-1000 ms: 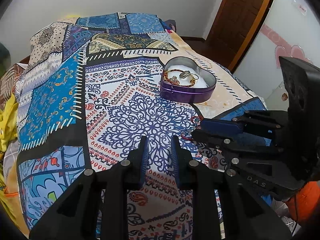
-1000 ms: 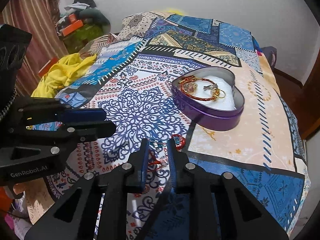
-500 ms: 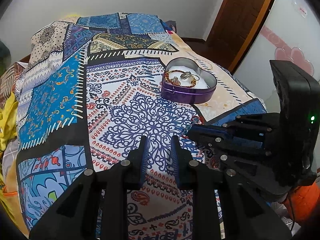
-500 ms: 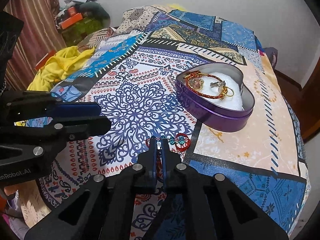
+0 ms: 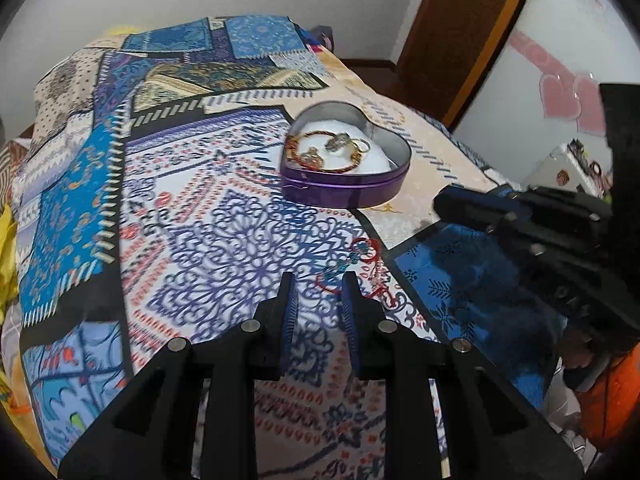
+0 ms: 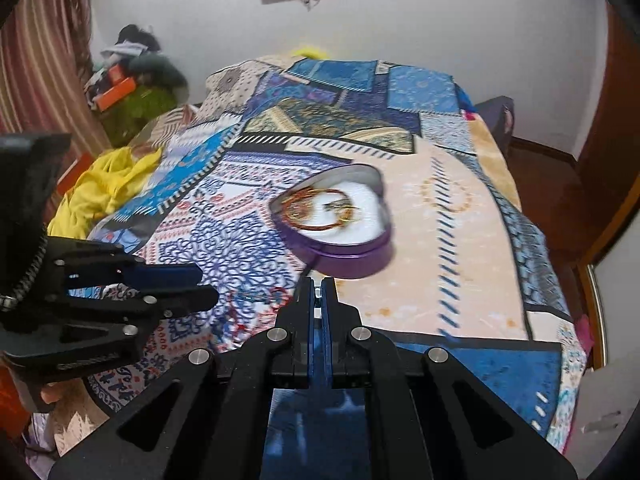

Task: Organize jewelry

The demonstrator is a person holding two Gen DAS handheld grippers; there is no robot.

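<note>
the heart tin [image 5: 346,184], purple and lidless, sits on the bed [image 5: 224,248] and serves as the landmark here. far left of the tin, yellow cloth [image 6: 108,184] bunches at the bed's edge. nearer, left of the tin and toward the camera, the left tool [image 5: 316,292] hovers over the patterned cover with its jaws apart and nothing between them, probably waiting for its turn. just short of the tin, on the cover, lies a red bracelet [image 5: 362,258] with teal beads; in the left wrist view it seems to rest loose on the fabric. inside the tin, on a white lining, a red-gold bangle [image 5: 320,152] and some small metal pieces are already gathered, which suggests the tin is where the jewelry is being collected. right of the tin in the left wrist view, the right tool [image 6: 316,290] has just closed its jaws together; a small blue-green speck shows at the tips, but blur makes it impossible to say whether a bead or thread is pinched. the small pieces in the tin are too smeared to name.
</note>
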